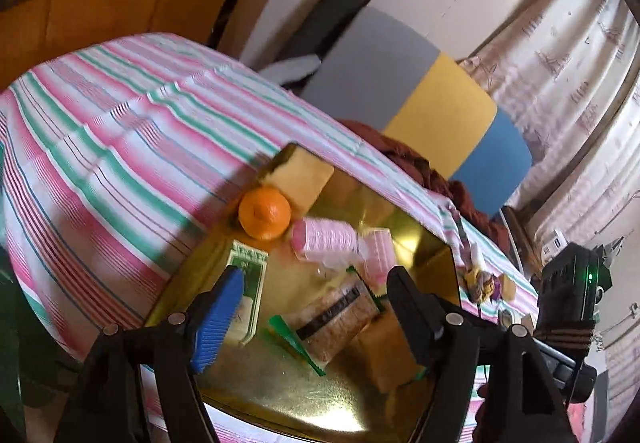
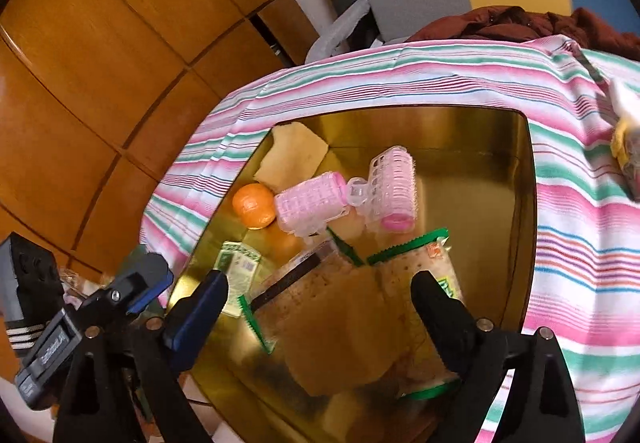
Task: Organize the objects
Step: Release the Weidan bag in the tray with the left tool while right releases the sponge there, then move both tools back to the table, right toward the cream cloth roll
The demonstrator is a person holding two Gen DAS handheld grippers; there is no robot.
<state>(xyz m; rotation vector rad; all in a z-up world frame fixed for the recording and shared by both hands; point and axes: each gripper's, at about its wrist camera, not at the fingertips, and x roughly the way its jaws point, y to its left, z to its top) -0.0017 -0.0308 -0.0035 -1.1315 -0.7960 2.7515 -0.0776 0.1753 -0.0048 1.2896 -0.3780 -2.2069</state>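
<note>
In the gold tray (image 2: 508, 171), two pink bristly rollers (image 2: 394, 189) touch.

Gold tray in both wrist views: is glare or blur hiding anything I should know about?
Left wrist view: motion blur smears the pink hair rollers and striped cloth; the gold tray mirrors the items lying on it. Right wrist view: sharper, yet reflections in the tray double the orange and the snack packets; strong fisheye bending at the edges.
</note>
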